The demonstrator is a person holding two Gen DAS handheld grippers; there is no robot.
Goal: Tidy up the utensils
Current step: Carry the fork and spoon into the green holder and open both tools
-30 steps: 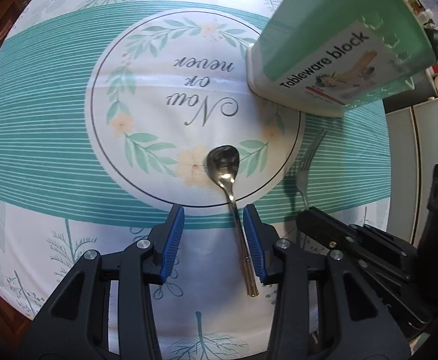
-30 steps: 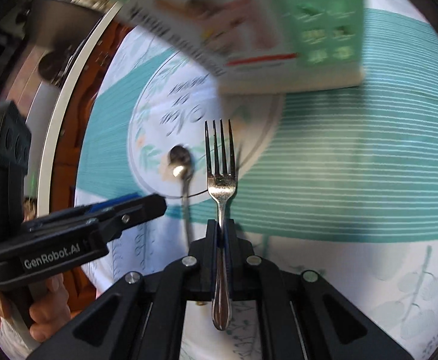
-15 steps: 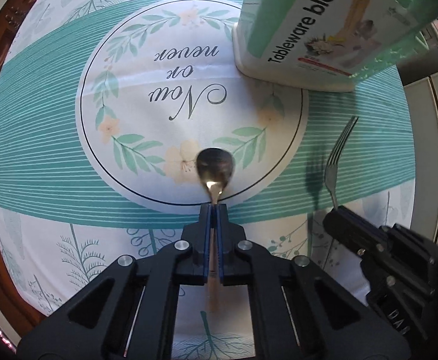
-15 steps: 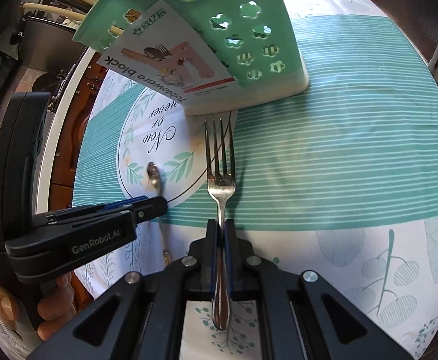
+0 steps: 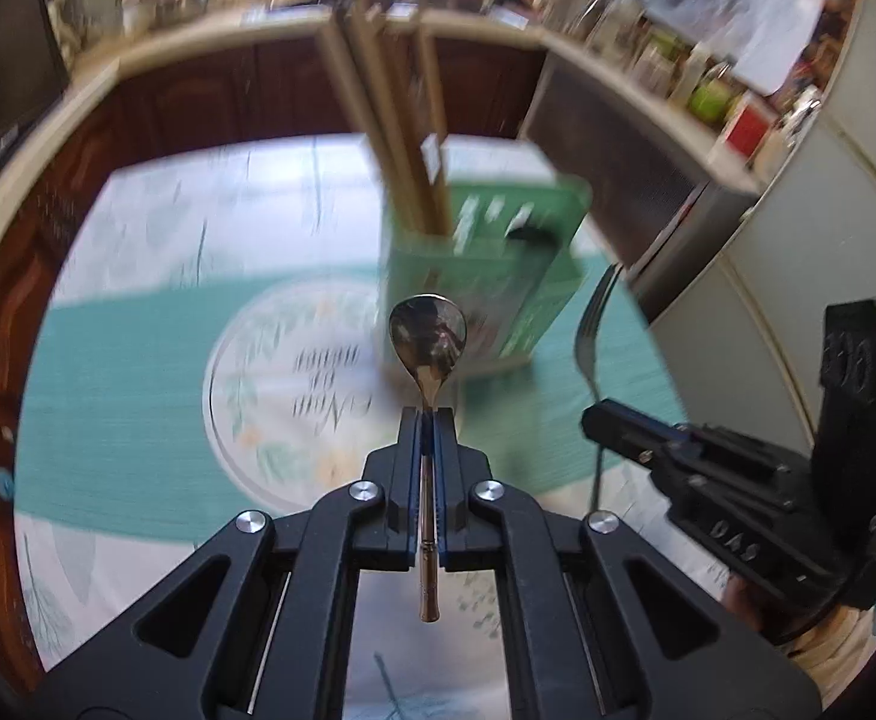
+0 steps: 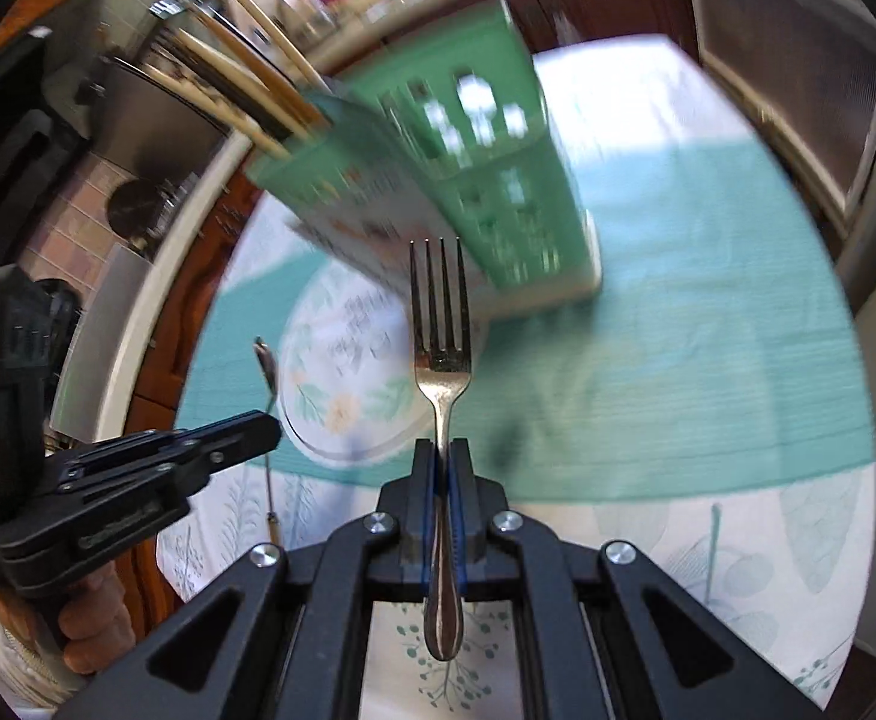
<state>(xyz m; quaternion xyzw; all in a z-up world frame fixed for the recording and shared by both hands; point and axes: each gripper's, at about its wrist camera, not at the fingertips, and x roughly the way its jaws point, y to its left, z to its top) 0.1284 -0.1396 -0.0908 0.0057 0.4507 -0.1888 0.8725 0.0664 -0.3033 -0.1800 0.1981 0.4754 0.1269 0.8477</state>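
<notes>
My left gripper (image 5: 429,420) is shut on a metal spoon (image 5: 428,339) and holds it off the table, bowl pointing ahead. My right gripper (image 6: 443,450) is shut on a metal fork (image 6: 441,324), tines pointing ahead, also off the table. A green perforated utensil holder (image 5: 486,276) with several wooden chopsticks (image 5: 402,120) stands on the tablecloth just beyond both utensils; it also shows in the right wrist view (image 6: 474,180). The fork (image 5: 588,330) and right gripper show at the right of the left wrist view. The spoon (image 6: 267,372) shows at the left of the right wrist view.
The table wears a teal-and-white cloth (image 5: 138,372) with a round wreath print (image 6: 348,372). Dark wood cabinets (image 5: 198,102) and a cluttered counter (image 5: 678,60) lie behind. A pale appliance (image 5: 828,240) stands at the right.
Both grippers have risen and tilted up with their utensils, so the holder's top and the kitchen behind come into view. The left gripper closed on the spoon a second ago and has lifted it.
</notes>
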